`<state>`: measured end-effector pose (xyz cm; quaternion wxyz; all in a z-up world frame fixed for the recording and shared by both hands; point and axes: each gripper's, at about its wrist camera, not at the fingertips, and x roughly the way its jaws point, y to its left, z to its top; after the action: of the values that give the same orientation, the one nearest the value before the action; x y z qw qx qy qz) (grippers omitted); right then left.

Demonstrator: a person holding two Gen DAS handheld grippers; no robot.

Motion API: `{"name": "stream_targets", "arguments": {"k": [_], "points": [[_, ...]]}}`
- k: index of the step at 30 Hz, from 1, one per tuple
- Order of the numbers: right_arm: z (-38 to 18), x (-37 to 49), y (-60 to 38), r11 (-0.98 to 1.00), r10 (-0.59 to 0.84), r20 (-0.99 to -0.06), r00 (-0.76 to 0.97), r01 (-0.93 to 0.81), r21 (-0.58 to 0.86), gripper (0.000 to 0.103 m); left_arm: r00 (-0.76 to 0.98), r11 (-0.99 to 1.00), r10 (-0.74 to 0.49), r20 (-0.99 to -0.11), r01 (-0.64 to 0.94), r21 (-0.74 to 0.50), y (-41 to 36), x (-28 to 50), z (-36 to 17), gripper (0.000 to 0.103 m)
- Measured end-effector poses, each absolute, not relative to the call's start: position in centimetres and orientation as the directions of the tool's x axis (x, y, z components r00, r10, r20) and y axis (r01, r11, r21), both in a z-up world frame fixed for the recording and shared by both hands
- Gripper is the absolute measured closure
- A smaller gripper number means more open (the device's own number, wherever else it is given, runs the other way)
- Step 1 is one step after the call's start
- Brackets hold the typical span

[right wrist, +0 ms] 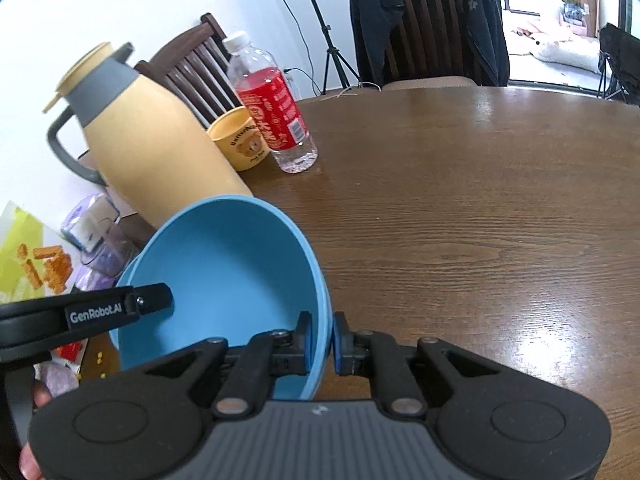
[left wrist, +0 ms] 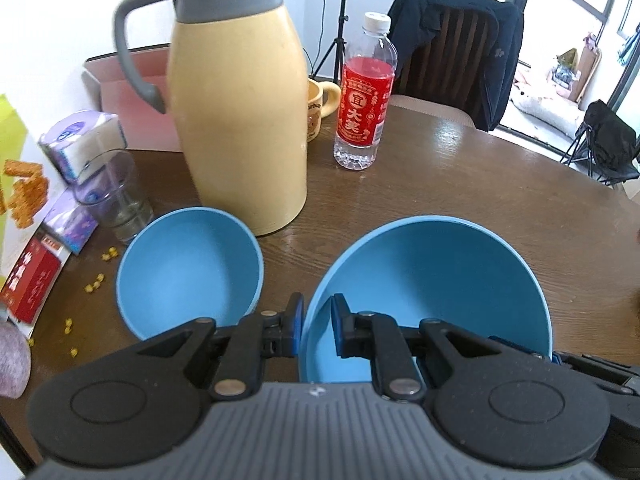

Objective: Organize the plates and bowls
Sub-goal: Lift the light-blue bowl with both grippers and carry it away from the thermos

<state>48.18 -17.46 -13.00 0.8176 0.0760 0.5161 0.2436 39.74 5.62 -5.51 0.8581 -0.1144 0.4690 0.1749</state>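
Two blue bowls [left wrist: 188, 268] (one [left wrist: 440, 292] pinched by both grippers [left wrist: 316, 328]).

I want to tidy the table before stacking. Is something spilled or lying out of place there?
Yes. Small yellow bits, like corn kernels, lie scattered on the table left of the small bowl, near the glass. Orange snack sticks also lie loose at the left edge. Nothing looks broken.

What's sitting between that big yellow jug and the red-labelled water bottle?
A yellow mug with a bear picture, tucked between the jug and the bottle; the right wrist view shows it best.
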Motion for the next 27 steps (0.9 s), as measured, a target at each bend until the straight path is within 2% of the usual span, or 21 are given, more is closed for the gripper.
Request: {"name": "stream_targets", "arguments": {"k": [27], "points": [[-9.0, 39.3, -15.8, 0.804, 0.544, -0.776, 0.320, -0.465, 0.372, 0.093, 0.513, 0.836, 0.281, -0.811, -0.545, -0.055, 6.1, 27.7, -2.2, 0.087]]}}
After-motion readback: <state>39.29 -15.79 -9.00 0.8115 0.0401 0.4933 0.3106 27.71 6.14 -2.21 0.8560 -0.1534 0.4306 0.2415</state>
